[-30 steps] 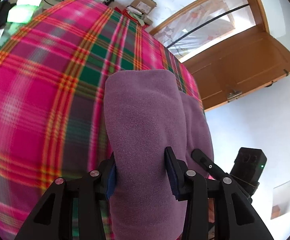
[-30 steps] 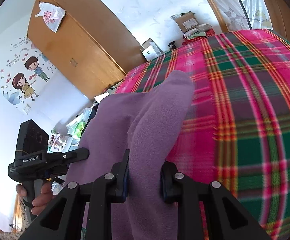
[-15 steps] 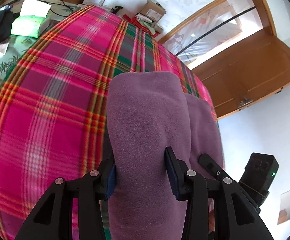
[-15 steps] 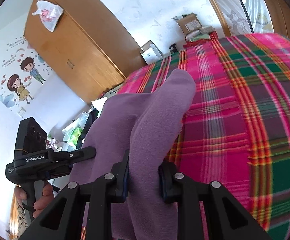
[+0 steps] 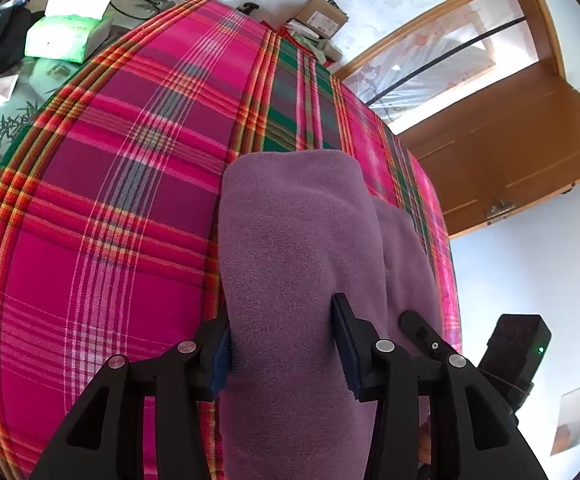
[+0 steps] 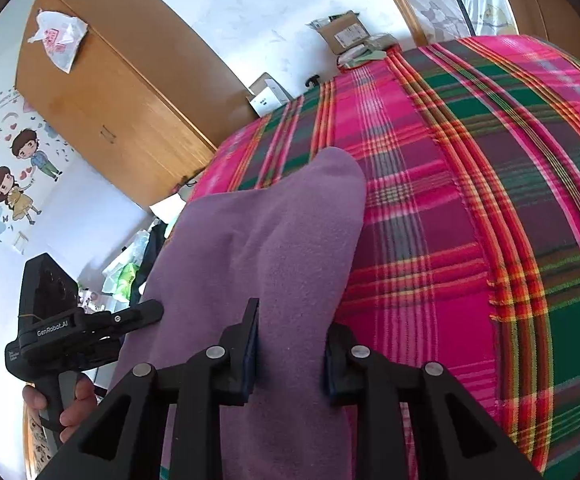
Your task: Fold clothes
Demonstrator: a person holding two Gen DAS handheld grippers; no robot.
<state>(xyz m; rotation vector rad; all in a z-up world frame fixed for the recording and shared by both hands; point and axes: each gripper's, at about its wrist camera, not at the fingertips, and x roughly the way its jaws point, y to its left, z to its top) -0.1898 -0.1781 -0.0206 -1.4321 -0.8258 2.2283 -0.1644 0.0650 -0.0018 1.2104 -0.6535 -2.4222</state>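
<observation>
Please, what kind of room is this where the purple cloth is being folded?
Most likely a bedroom at home. The purple garment lies on what looks like a bed under a plaid cover; a wooden wardrobe stands near cartoon wall stickers, and there is a wooden door.

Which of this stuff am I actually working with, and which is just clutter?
Job: purple garment, left tool, right tool, both shut on it; plaid bedspread.

Clutter: tissue box, cardboard boxes, wardrobe, plastic bag, door.
</observation>
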